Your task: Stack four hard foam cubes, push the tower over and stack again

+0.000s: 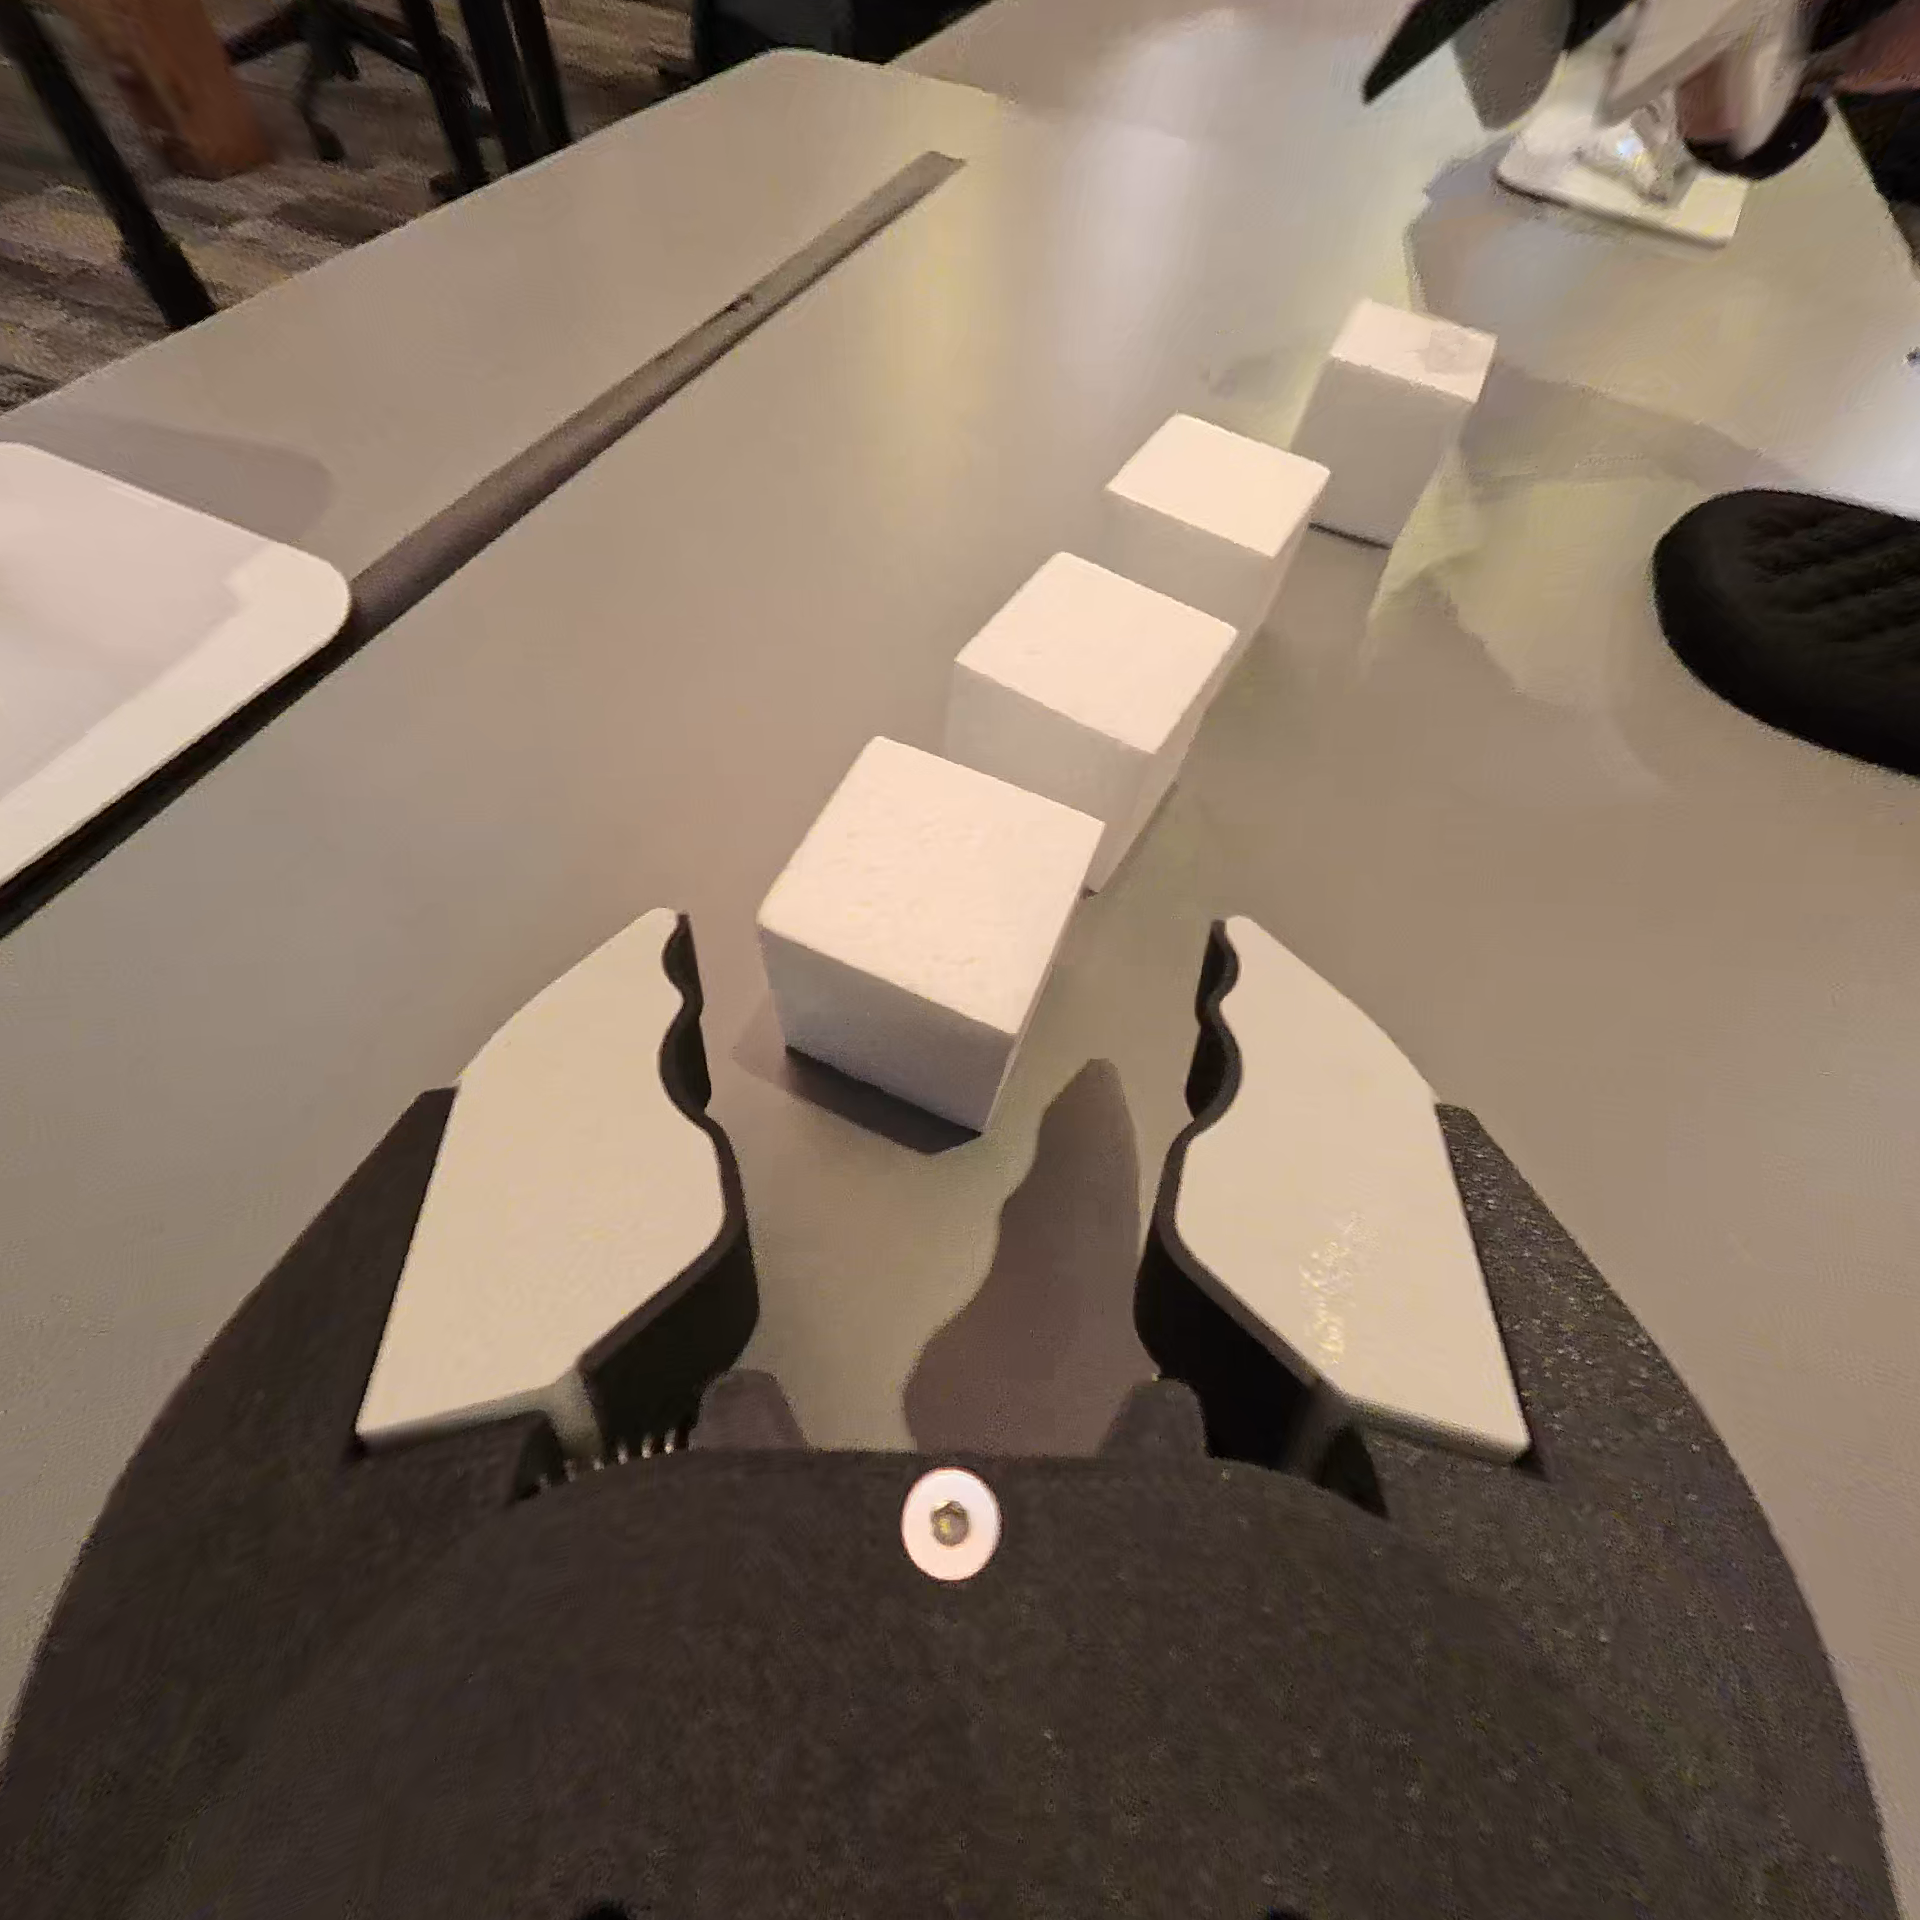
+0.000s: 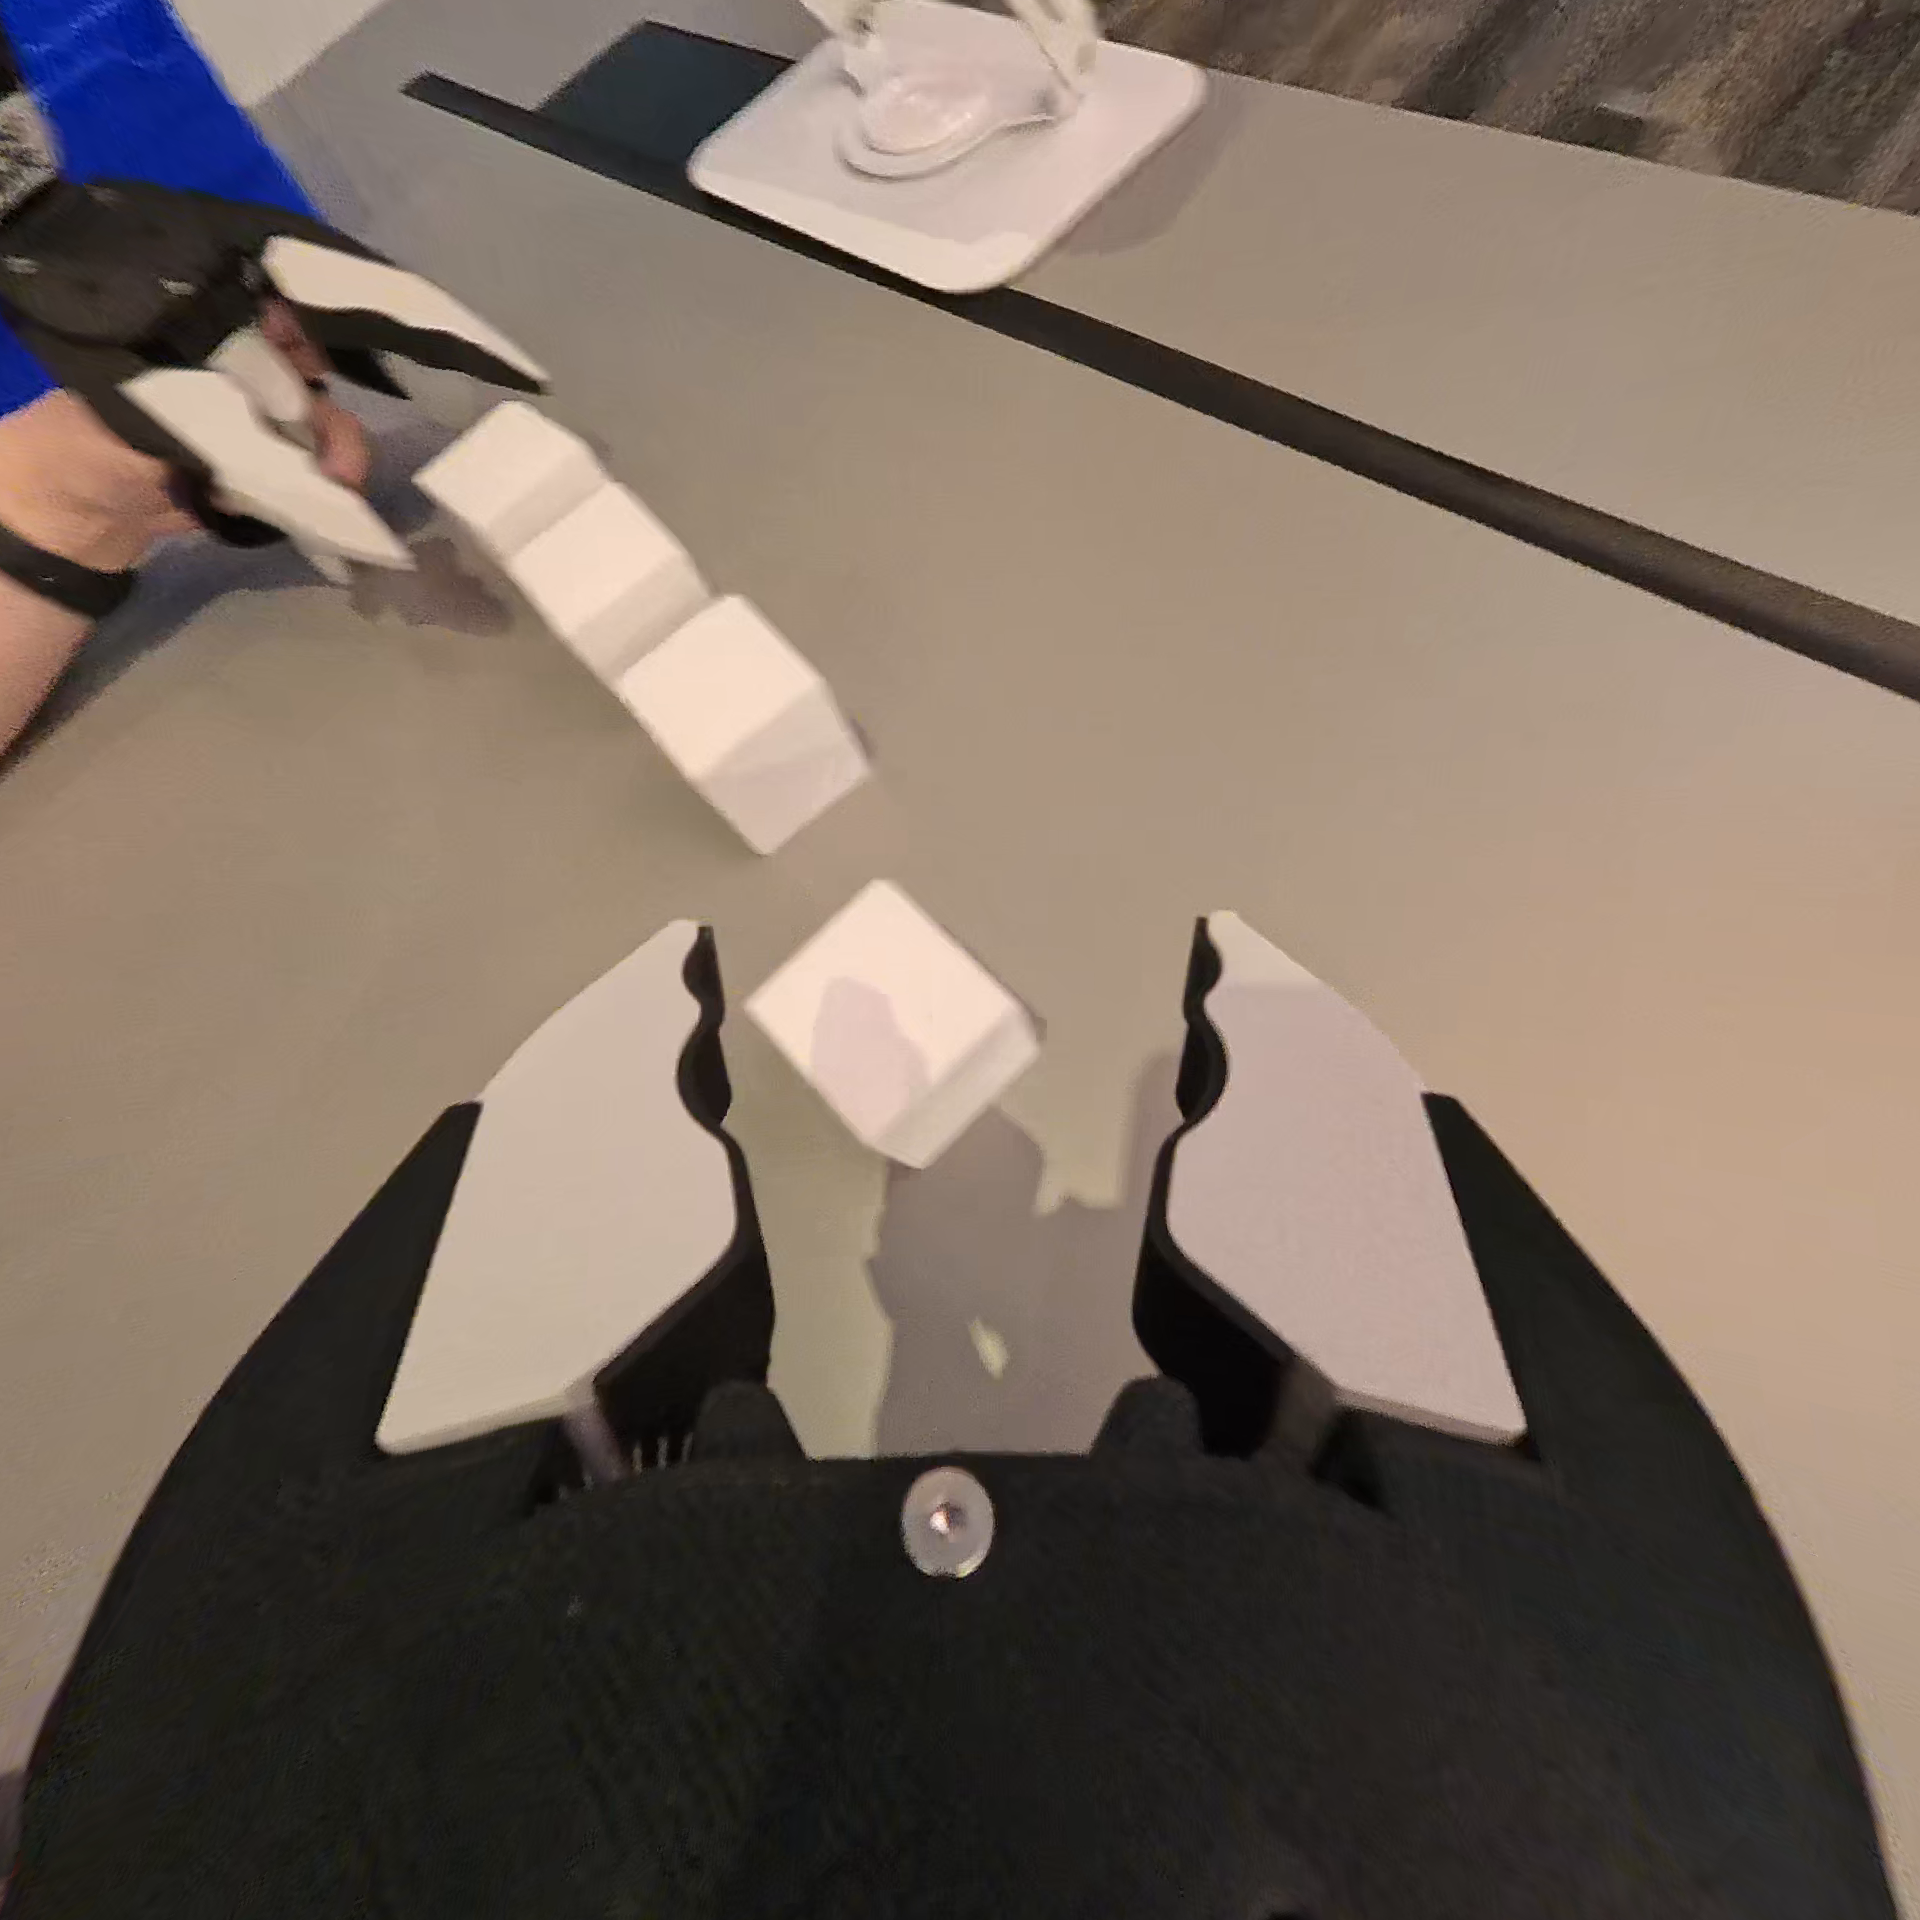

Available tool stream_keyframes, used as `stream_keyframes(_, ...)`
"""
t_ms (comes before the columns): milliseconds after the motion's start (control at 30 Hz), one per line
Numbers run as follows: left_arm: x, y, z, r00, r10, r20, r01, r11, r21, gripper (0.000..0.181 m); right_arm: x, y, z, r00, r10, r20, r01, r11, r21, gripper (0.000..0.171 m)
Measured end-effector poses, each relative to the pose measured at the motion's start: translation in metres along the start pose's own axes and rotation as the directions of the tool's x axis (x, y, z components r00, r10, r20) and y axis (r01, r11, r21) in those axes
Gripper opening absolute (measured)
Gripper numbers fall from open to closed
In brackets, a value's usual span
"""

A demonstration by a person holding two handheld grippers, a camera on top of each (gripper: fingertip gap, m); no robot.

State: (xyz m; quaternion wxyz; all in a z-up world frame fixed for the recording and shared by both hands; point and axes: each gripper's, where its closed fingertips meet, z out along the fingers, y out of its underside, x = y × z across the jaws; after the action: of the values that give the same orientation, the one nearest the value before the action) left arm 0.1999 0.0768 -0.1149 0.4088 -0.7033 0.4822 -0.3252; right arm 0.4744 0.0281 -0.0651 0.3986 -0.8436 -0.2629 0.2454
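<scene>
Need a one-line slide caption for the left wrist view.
Open left gripper faces the nearest of four white foam cubes lying in a row on the grey table, none stacked.

Soft, warm indoor light falls from above on the matte grey tabletop (image 1: 582, 644), leaving pale glare streaks near its far end and short, dark shadows under the four white foam cubes (image 1: 914, 925) and the wide-open grey-and-black left gripper (image 1: 951, 966). The left wrist view is fairly sharp in the middle, while the right wrist view is motion-blurred, smearing the cubes and the white flat stand (image 2: 1091, 145). Both wide-angle views bend straight edges toward the borders, where detail softens.
</scene>
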Motion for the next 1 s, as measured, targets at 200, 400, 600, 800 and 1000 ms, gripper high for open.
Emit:
stream_keyframes(200,-0.007,-0.001,0.018,0.996,0.071,0.061,-0.068,0.996,-0.049,0.091,-0.016,0.029,0.003,0.963,0.016,-0.271,-0.005,0.999,0.044,0.087)
stream_keyframes(400,-0.010,0.008,0.030,0.990,0.126,0.068,-0.115,0.983,-0.144,0.078,-0.026,0.045,0.012,0.833,0.212,-0.511,-0.175,0.977,0.121,0.086)
stream_keyframes(600,-0.008,0.005,0.023,0.990,0.118,0.081,-0.109,0.989,-0.104,0.072,-0.017,0.056,0.032,0.683,0.285,-0.673,-0.282,0.952,0.117,0.082)
stream_keyframes(800,-0.024,-0.003,0.000,0.988,0.072,0.138,-0.065,0.996,-0.059,0.072,-0.015,0.072,0.044,0.699,0.306,-0.647,-0.340,0.937,0.077,0.059)
stream_keyframes(1000,-0.045,-0.036,-0.050,0.964,0.047,0.261,-0.046,0.999,-0.010,0.072,-0.011,0.030,0.019,0.762,0.279,-0.585,-0.206,0.960,0.190,0.059)
